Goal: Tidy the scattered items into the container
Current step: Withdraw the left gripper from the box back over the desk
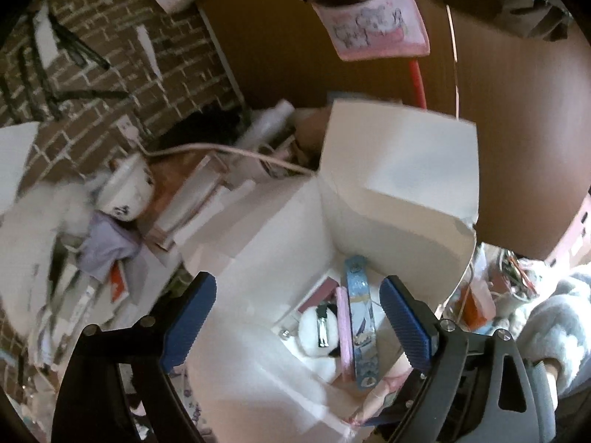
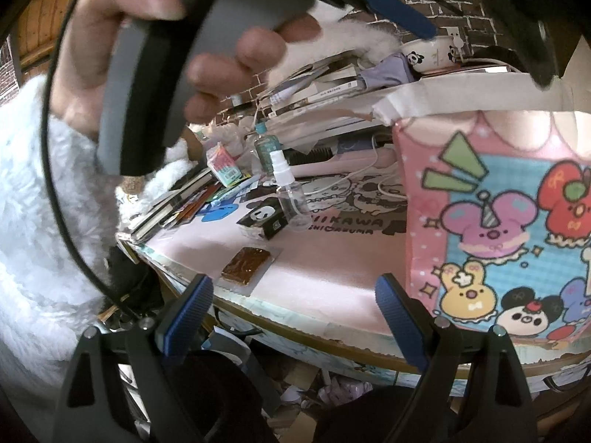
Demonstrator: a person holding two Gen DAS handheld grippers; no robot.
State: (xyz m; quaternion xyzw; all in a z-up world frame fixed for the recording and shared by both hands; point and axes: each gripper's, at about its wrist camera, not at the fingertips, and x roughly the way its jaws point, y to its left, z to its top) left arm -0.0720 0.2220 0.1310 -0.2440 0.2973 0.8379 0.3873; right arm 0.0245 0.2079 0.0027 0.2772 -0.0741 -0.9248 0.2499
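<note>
Left hand-held gripper (image 1: 297, 317) spread, nothing between the pads, hovering over the open white-lined bag (image 1: 399, 170); looks like a drop-off spot. Inside on the bottom: blue patterned strap (image 1: 360, 317), pink strip (image 1: 344, 325), round white puff with a black clip (image 1: 319, 328). Right hand-held gripper (image 2: 293, 317) also spread and empty, parked low at the table (image 2: 325, 273) edge. Still loose on the pink mat: brown packet in clear wrap (image 2: 244, 263), clear spray bottle (image 2: 291, 192), black panda box (image 2: 263, 219). Pink cartoon-print side of the bag (image 2: 498, 229) stands at right.

Matt white cardboard box (image 1: 369, 229); clear glossy plastic spray bottle (image 2: 290, 195); fluffy fleece sleeve (image 2: 33, 221); pink mat (image 2: 325, 262), probably smooth vinyl.
</note>
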